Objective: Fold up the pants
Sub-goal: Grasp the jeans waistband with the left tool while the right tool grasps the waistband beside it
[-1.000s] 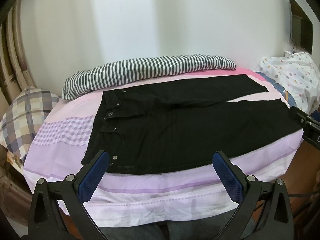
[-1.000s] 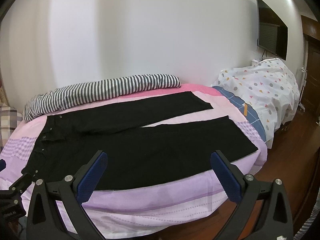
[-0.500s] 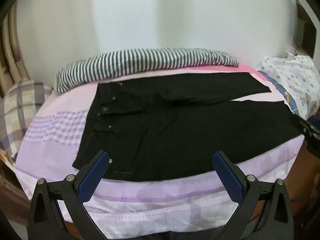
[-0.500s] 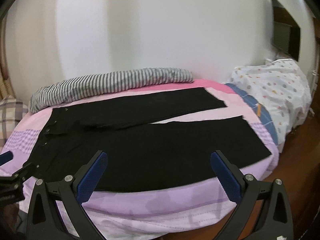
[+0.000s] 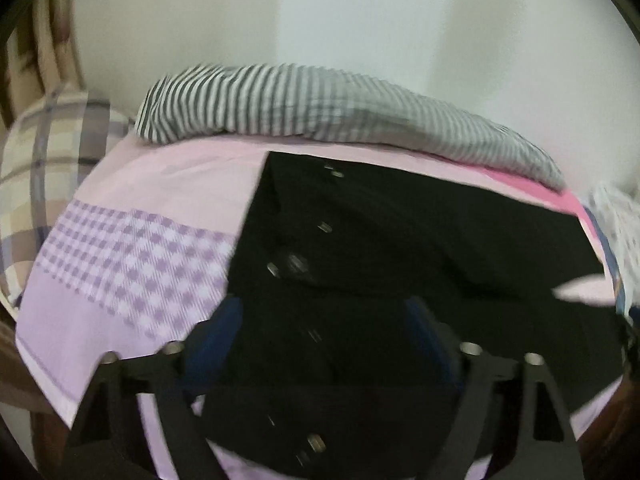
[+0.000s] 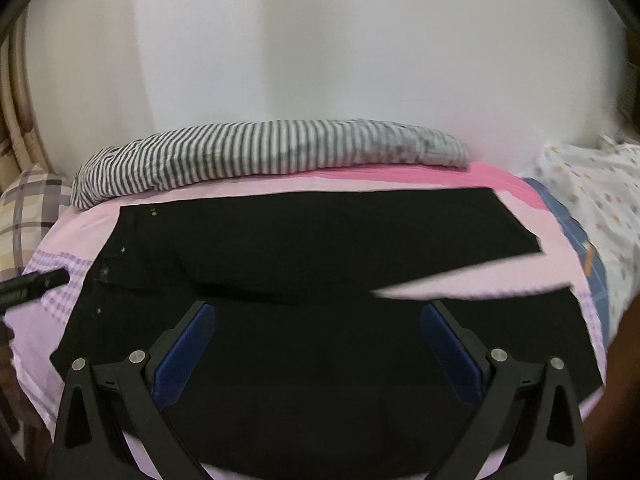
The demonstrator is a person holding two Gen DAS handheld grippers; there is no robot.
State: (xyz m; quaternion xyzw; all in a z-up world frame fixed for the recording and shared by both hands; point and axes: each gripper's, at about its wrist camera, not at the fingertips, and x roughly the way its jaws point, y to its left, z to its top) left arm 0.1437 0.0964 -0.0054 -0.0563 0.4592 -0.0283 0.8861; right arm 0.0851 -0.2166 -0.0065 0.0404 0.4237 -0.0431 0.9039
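Over the bed's [image 6: 280,182] near edge, left tongs [image 5: 320,332] closing above the black pants' [image 6: 320,248] waistband, right tongs [image 6: 318,338] spread above a leg

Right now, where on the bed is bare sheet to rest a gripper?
Free: the lilac checked sheet left of the black pants waistband, and the pink wedge between the legs. Crowded: the far edge, under the striped rolled blanket.

Matt black cloth pants [image 6: 320,248], silvery metal rivets; soft pink cotton-like sheet [image 6: 460,280]; crumpled striped fabric [image 6: 260,148].
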